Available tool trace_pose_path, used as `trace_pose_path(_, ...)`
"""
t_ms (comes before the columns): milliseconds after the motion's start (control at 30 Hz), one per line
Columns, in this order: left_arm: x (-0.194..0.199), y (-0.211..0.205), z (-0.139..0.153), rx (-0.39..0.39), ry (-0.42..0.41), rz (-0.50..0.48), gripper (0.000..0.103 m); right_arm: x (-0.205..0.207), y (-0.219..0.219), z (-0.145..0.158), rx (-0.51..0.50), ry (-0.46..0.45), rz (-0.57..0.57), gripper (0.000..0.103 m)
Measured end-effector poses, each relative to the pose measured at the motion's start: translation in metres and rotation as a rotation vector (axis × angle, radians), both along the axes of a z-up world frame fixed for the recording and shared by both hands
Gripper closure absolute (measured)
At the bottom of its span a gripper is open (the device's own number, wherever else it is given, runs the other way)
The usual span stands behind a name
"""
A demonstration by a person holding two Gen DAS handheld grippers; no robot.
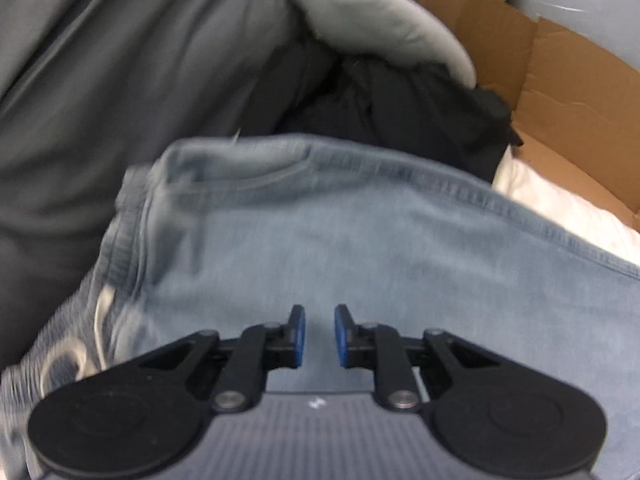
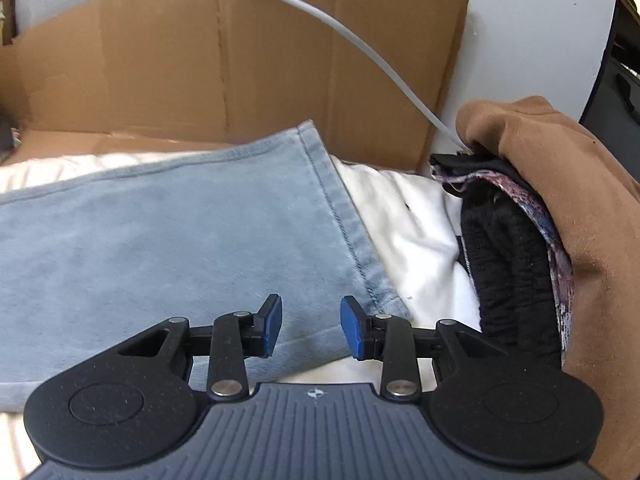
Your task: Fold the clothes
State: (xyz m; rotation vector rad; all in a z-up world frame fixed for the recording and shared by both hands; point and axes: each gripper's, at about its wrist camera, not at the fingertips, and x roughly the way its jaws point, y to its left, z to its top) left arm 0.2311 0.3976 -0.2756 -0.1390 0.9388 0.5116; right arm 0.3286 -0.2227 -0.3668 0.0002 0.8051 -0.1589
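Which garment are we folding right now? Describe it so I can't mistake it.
In front of the cardboard box, on the white bedding, lie the light blue jeans. Unlike the brown, black and grey clothes nearby, they are pale denim with a stitched hem.

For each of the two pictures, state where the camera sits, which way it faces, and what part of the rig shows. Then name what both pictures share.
Left wrist view: sits on the left claw, looking forward along its open fingers over the waistband end of the light blue jeans; dark clothes lie beyond.
Right wrist view: sits on the right claw, open, facing the jeans' hem end and a clothes pile at right.
Shared: the jeans, white sheet and cardboard box.
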Motion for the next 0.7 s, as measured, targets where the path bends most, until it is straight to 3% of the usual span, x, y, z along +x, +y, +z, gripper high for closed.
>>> trace_pose_path(333,0.064,-0.015,-0.019,-0.008,0.002,-0.161,0.078,0.006,0.026,-0.008,0.066,0.042,0.086,0.063)
trace_pose_path(433,0.084,-0.019,-0.034,-0.003,0.028,-0.160,0.078,0.008,0.035,-0.015,0.058,0.055,0.114,0.061)
trace_pose_path(700,0.117,-0.019,-0.037,0.023,-0.016,-0.122,0.079,0.019,0.044,-0.018,0.046,0.046,0.136,0.059)
